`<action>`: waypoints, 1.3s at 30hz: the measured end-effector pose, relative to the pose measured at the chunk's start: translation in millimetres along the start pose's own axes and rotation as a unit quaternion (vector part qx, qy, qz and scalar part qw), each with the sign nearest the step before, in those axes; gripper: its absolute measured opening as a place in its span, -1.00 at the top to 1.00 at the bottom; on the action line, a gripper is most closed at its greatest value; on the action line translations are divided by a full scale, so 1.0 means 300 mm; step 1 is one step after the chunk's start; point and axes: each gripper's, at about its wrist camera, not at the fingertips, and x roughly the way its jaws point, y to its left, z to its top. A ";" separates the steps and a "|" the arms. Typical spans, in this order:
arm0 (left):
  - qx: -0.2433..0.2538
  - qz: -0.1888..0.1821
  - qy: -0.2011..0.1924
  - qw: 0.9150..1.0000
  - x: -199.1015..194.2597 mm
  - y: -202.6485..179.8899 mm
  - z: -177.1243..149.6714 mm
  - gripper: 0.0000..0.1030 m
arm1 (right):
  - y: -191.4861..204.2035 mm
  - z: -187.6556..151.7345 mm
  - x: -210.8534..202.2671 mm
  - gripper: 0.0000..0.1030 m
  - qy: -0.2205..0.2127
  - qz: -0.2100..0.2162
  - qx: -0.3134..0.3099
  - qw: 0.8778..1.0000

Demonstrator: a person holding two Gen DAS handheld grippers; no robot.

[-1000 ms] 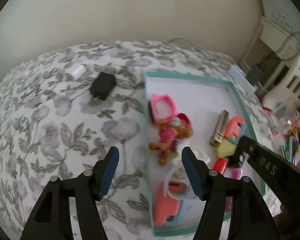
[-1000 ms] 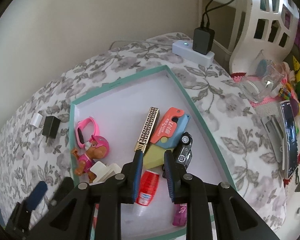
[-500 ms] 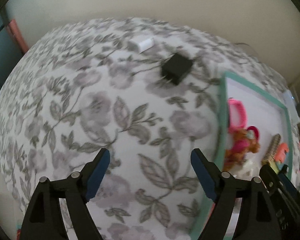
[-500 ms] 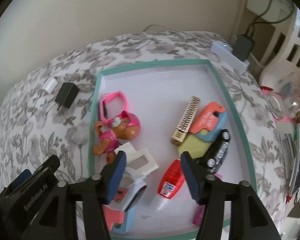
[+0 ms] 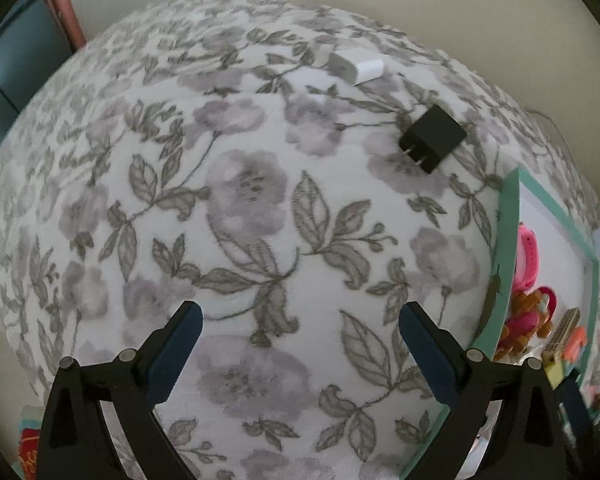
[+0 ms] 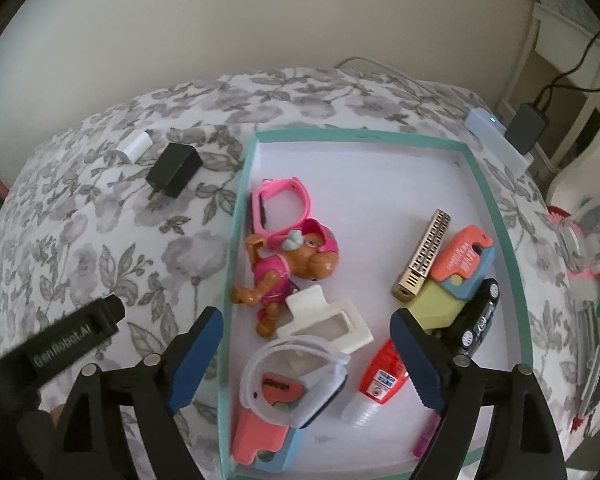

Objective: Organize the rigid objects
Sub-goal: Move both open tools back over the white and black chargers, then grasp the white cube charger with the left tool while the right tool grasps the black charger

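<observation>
My left fingers [image 5: 298, 346] are spreading wide with nothing between them, over the flowery cloth [image 5: 236, 200]. A black plug [image 5: 433, 137] and a white plug [image 5: 355, 66] lie at the upper right of that frame. My right fingers [image 6: 306, 354] are spreading too, holding nothing, above the green box [image 6: 500, 216]. In it lie a white clip [image 6: 326, 322], a puppy toy [image 6: 288, 272] and a red tube [image 6: 380, 378].
</observation>
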 end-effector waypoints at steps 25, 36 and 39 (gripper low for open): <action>0.046 -0.067 -0.099 0.992 -0.029 0.147 0.360 -0.99 | 0.206 0.268 0.069 -0.92 -0.042 0.082 -0.022 0.996; 0.098 -0.087 -0.102 0.986 0.038 0.062 0.564 -0.99 | 0.299 0.395 0.231 -0.92 -0.013 0.106 -0.029 0.994; 0.116 -0.085 -0.097 0.985 0.073 0.022 0.598 -0.99 | 0.313 0.416 0.289 -0.92 -0.001 0.111 -0.019 0.994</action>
